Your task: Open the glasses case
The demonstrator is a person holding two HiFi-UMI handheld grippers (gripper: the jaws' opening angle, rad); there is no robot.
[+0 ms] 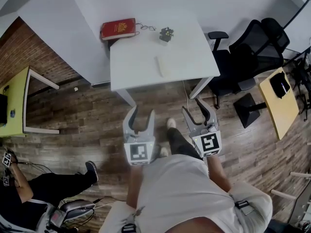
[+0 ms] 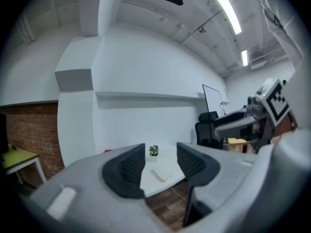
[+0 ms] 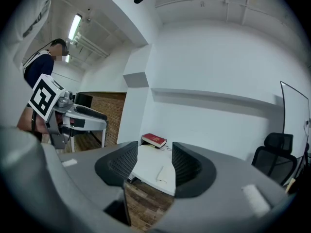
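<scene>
A white glasses case (image 1: 162,66) lies closed near the front edge of the white table (image 1: 141,72); it also shows between the jaws in the left gripper view (image 2: 160,174) and the right gripper view (image 3: 163,174), far off. My left gripper (image 1: 142,113) and right gripper (image 1: 196,108) hover over the wooden floor short of the table, side by side, both open and empty, pointing toward the table.
A red book (image 1: 118,28), a pair of glasses (image 1: 148,27) and a small potted plant (image 1: 166,34) sit at the table's far side. A black office chair (image 1: 252,47) stands right of the table. A yellow table (image 1: 13,101) and a seated person (image 1: 29,188) are at left.
</scene>
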